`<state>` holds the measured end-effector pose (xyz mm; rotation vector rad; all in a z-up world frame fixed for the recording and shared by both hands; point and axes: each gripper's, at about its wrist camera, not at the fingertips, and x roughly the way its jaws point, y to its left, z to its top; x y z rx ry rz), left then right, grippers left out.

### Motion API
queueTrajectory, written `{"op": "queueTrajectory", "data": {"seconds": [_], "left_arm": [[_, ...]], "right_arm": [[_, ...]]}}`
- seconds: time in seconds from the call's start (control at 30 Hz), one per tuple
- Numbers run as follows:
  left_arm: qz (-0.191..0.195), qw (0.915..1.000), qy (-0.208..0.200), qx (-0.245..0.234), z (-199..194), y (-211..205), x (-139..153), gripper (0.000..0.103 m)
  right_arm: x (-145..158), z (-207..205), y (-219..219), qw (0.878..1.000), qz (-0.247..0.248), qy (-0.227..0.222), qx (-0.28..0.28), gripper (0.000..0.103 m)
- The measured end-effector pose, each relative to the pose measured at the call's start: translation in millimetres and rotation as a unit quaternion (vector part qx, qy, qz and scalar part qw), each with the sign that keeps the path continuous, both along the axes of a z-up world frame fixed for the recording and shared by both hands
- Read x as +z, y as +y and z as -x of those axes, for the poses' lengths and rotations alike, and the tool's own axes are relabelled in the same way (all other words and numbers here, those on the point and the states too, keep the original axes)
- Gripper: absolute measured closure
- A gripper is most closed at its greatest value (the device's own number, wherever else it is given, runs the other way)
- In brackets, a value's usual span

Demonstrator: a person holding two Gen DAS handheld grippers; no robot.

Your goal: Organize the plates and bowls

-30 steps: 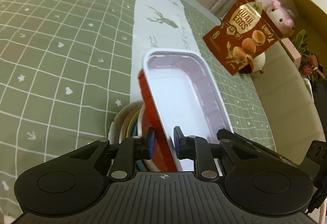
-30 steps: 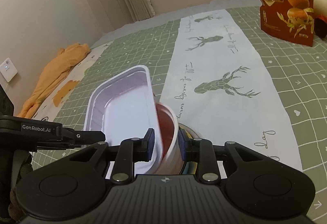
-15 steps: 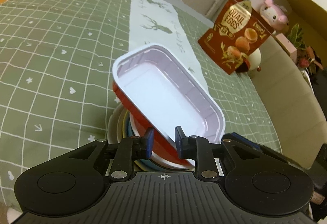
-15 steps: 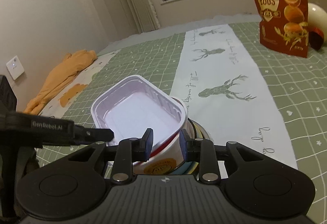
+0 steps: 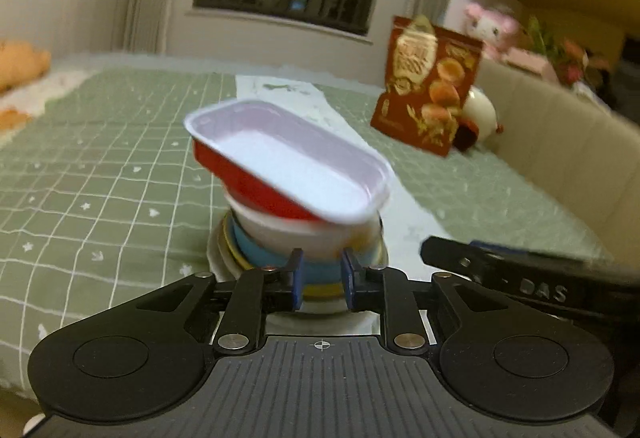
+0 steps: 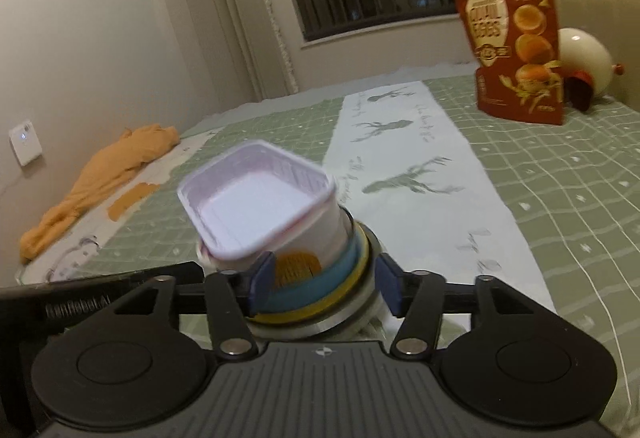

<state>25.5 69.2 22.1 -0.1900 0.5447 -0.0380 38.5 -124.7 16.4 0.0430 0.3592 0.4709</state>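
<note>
Rectangular red tray (image 5: 288,162), white inside, is lying tilted atop a white bowl (image 6: 312,238), itself sitting on stacked blue and yellow bowls (image 5: 256,252) on the green checked tablecloth (image 5: 100,174). Left gripper (image 5: 321,278) and right gripper (image 6: 323,280) are both hovering with jaws apart, gripping nothing. Behind is standing a quail-egg pouch (image 6: 516,50), its lettering blurred.

black ribbed left gripper (image 5: 320,278) and right gripper (image 6: 322,284), blue pads, silver screws.

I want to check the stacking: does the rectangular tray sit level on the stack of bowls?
No, the rectangular tray lies tilted on the stack of bowls, its near end hanging lower than its far end.
</note>
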Motion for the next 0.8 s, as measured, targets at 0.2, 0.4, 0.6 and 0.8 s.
{"op": "queueTrajectory", "data": {"seconds": [0.2, 0.4, 0.6, 0.8], "left_arm": [[-0.045, 0.9983, -0.010, 0.036, 41.8, -33.3, -30.1, 0.087], [-0.062, 0.9960, -0.028, 0.057, 64.2, -47.2, -30.3, 0.087], [-0.082, 0.9947, -0.026, 0.057, 74.5, -56.0, -29.4, 0.087], [-0.079, 0.9951, -0.014, 0.059, 75.1, -56.9, -31.2, 0.087]], "right_arm": [[-54.3, 29.0, -14.2, 1.000, 0.025, 0.010, -0.008, 0.043], [-74.6, 47.1, -20.7, 0.999, 0.038, 0.008, -0.008, 0.042], [-63.0, 62.9, -19.2, 0.999, 0.046, -0.027, -0.014, 0.038], [-60.8, 67.9, -20.3, 0.999, 0.046, -0.026, -0.012, 0.036]]}}
